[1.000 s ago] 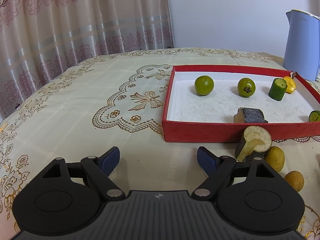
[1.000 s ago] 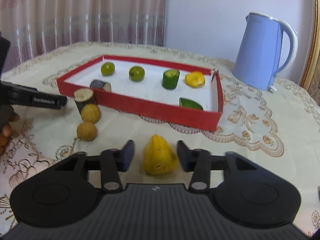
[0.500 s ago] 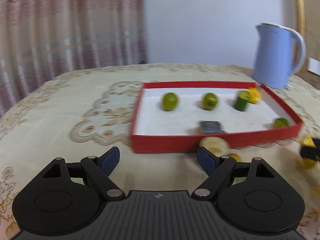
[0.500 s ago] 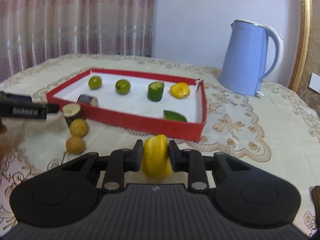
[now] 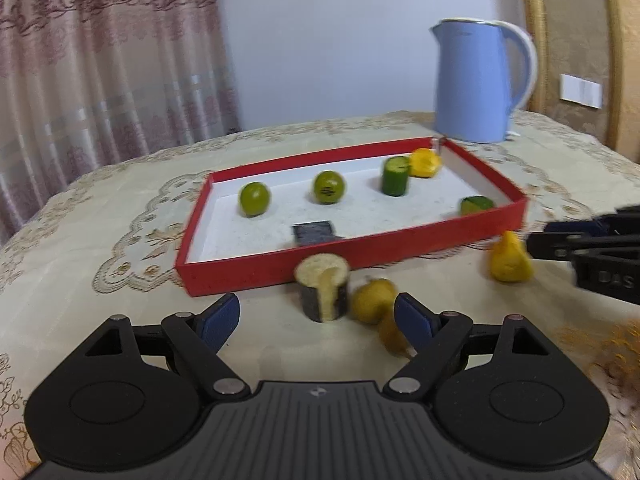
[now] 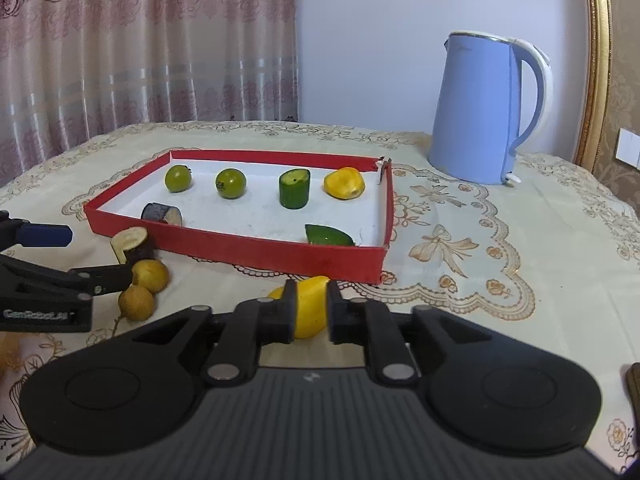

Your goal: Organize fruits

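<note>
In the lower middle of the right wrist view the right gripper [image 6: 311, 314] has its fingers closed tight on a yellow fruit piece [image 6: 308, 308], held just in front of the near wall of the red tray [image 6: 280, 249]; the same piece shows at the right edge of the left wrist view [image 5: 510, 258], and whether it has left the cloth-covered worktop [image 6: 500, 248] I cannot tell; the step in hand looks like carrying this piece into the tray, which already holds two green round fruits [image 6: 178, 178], a green cylinder [image 6: 294, 189], another yellow piece [image 6: 344, 184], a green wedge [image 6: 329, 235] and a dark chunk [image 6: 161, 213]; the next move calls for raising the piece over the wall and setting it on bare white floor, perhaps by its yellow twin; the left gripper [image 5: 316, 316] has its fingers spread wide and holding nothing, low in its frame, facing a cut dark-skinned stub [image 5: 323, 293] and two small brown fruits [image 5: 372, 300] outside the tray, one beside its right finger; a blue kettle [image 6: 486, 108] stands upper right.
</note>
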A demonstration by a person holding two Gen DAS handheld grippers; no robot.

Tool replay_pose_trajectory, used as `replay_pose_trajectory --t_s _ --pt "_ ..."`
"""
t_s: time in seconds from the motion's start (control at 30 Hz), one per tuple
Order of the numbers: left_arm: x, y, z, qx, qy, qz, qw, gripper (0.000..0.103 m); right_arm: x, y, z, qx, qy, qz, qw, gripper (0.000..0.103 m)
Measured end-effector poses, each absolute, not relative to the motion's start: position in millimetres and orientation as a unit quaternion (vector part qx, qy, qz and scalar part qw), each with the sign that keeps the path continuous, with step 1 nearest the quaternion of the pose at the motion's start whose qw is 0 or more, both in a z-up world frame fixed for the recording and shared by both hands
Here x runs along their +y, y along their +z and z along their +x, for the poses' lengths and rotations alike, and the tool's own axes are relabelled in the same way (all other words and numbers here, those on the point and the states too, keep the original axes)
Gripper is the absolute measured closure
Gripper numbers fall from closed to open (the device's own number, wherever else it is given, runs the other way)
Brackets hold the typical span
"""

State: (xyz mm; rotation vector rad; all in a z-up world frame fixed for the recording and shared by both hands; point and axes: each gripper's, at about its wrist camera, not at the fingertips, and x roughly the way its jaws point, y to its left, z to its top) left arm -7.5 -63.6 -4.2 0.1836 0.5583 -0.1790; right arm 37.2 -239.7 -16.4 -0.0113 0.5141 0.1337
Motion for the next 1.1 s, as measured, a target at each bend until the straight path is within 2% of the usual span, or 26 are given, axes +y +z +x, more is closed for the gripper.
replay_pose_trajectory --t_s 0.03,0.07,0.1,0.23,0.27,0.33,0.37,0.43,0.47,0.5,0.57,0.7,0.97,1.1 --pt "-64.6 -3.6 -10.0 0.273 -0.098 0.094 0.952 0.018 -240.2 -15.8 35.8 0.253 0.066 -0.008 0.965 0.05" --pt "-66.0 -4.2 -13.7 0.27 -0.109 0.1 0.952 0.018 -240.2 -15.1 33.7 0.246 0.063 -0.013 0.967 0.045" --pt "-67.9 -5.1 -17.6 0.266 -0.121 0.109 0.95 0.018 -240.9 -14.1 31.3 0.241 0.061 -0.015 0.968 0.041" --pt "-82.0 -9.1 -22.4 0.25 -0.123 0.138 0.951 0.018 -247.6 -13.6 28.9 0.233 0.052 0.002 0.971 0.038" --pt "-85.2 -10.1 -21.0 0.253 -0.122 0.142 0.949 0.018 -249.1 -14.2 29.1 0.233 0.051 0.007 0.971 0.035" --pt "-88.8 -12.4 -17.0 0.268 -0.126 0.139 0.945 0.018 -250.4 -15.9 27.7 0.227 0.045 0.012 0.973 0.018" --pt "-89.7 -13.5 -15.1 0.274 -0.128 0.133 0.944 0.02 -250.3 -16.5 26.8 0.224 0.041 0.011 0.974 0.017" --pt "-91.0 -15.7 -10.9 0.29 -0.131 0.12 0.94 0.042 -250.8 -17.0 26.6 0.223 0.039 0.013 0.974 0.013" --pt "-91.2 -16.7 -8.0 0.302 -0.134 0.112 0.937 0.058 -251.3 -17.3 27.3 0.223 0.04 0.016 0.974 0.013" --pt "-90.7 -17.9 -4.0 0.315 -0.139 0.098 0.934 0.063 -251.3 -17.8 27.6 0.223 0.042 0.019 0.974 0.012" --pt "-88.8 -18.3 -1.2 0.32 -0.14 0.078 0.934 0.066 -251.2 -18.7 28.7 0.223 0.045 0.019 0.973 0.012" --pt "-89.1 -18.1 2.9 0.329 -0.137 0.057 0.933 0.078 -248.5 -20.3 29.3 0.227 0.049 0.016 0.973 0.012" --pt "-72.0 -4.6 -7.7 0.314 -0.138 0.034 0.939 0.078 -248.5 -20.1 35.0 0.239 0.063 -0.004 0.969 0.014" --pt "-56.9 6.7 -13.3 0.29 -0.111 0.037 0.95 0.078 -246.5 -24.8 47.2 0.262 0.087 -0.012 0.961 0.023"
